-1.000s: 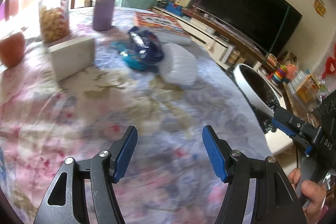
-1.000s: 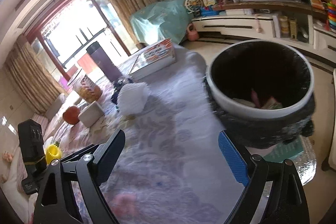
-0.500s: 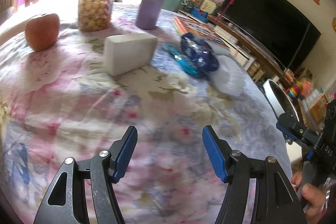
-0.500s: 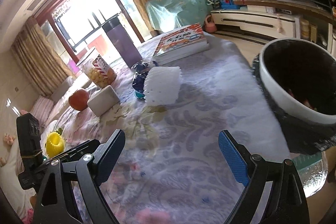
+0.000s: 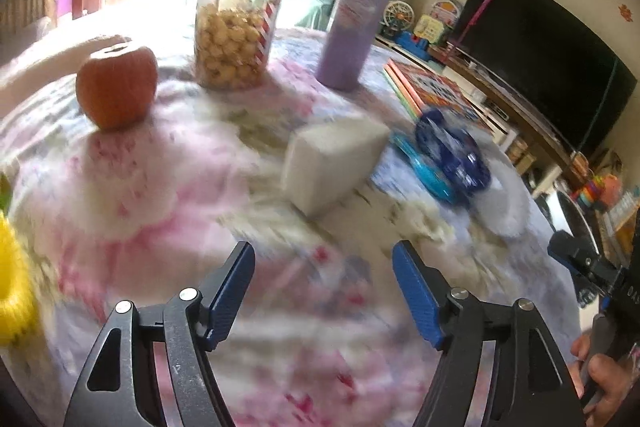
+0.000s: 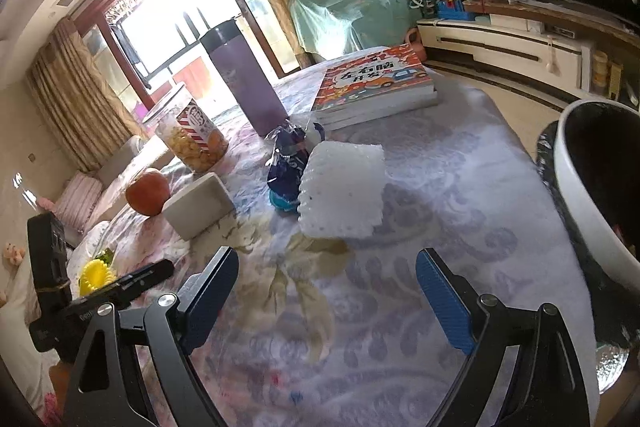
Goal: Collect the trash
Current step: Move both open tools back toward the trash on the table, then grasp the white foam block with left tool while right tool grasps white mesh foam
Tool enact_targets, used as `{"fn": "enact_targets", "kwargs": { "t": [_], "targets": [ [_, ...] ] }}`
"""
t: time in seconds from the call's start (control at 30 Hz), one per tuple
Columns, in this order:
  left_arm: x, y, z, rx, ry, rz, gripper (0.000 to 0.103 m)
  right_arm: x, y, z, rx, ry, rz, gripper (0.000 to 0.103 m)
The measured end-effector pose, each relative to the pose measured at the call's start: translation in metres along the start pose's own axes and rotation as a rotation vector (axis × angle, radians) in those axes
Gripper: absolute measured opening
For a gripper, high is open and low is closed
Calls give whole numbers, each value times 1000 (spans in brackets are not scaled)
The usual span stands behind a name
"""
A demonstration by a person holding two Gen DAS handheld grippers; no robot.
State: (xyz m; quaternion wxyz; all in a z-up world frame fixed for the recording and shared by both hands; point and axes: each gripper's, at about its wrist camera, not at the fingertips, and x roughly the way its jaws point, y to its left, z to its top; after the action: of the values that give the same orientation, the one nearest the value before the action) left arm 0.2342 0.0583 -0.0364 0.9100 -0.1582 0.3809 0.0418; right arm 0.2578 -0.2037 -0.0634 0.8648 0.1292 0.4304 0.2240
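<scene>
1. Trash, item one: white foam sheet (image 6: 342, 191), flat, dimpled, scallop-edged; we log it mid-counter (image 6: 420, 267), touching the wrapper.
2. Trash, item two: crinkled blue foil wrapper (image 6: 286, 163), glossy, beside a turquoise scrap.
3. White rectangular block (image 6: 199, 205), matte, near a smooth red apple (image 6: 147, 191).
4. Clear snack jar (image 6: 191, 133); purple cylindrical tumbler (image 6: 244, 79); stacked picture books (image 6: 374, 87).
5. Round bin (image 6: 588, 195), white rim, dark inside, at the counter's right edge.
6. Left tongs (image 5: 323, 289): level above the floral cloth, spread wide, holding nothing.
7. Right tongs (image 6: 326, 297): likewise wide apart, empty, pointed toward the foam.
</scene>
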Motion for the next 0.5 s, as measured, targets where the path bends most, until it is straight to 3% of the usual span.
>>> {"fn": "enact_targets", "kwargs": {
  "t": [0.43,0.47,0.5],
  "targets": [
    [56,-10,32,110,-5,4,70,47,-10,23,5,54,-29,91],
    [58,-12,33,115,-4,-1,62,50,-11,24,3,59,-26,88],
    [62,-14,33,126,11,-17,36,52,-11,24,-5,66,-26,79]
  ]
}}
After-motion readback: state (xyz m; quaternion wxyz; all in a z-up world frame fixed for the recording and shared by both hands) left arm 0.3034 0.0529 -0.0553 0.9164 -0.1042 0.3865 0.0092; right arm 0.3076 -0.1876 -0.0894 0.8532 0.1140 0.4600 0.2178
